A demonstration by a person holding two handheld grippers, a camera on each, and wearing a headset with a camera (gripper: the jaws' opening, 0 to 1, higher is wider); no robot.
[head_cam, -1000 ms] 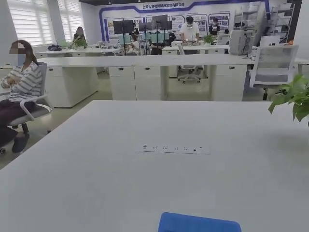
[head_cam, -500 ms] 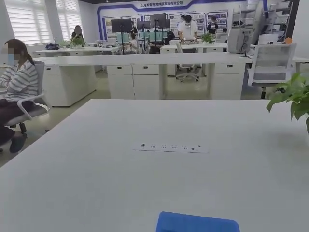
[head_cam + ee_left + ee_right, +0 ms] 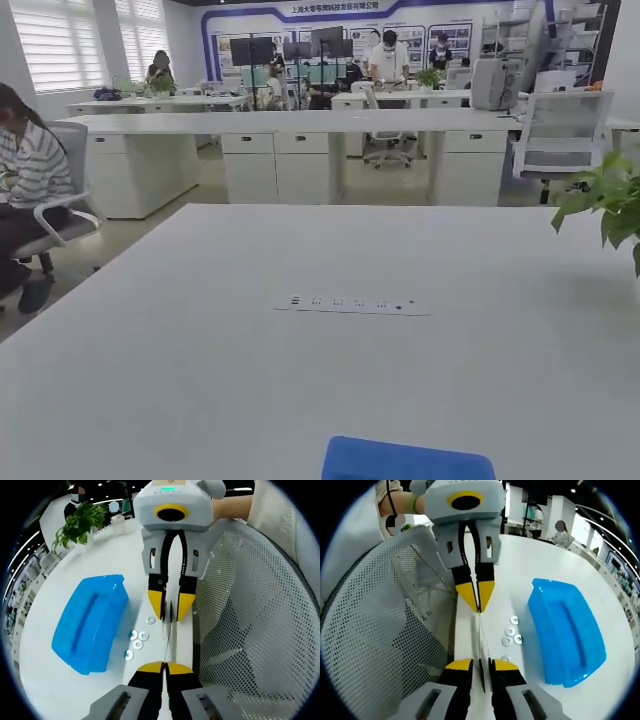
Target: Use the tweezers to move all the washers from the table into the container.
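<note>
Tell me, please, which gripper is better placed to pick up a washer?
Probably the right gripper: the tweezers run forward from between its jaws, washers just beside; the left gripper only pinches their far tip.

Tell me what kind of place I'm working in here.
Most likely an open-plan office or lab. Rows of white desks stand across the room, a person sits at one, an office chair stands nearby, and display boards with monitors in front line the back wall.
</note>
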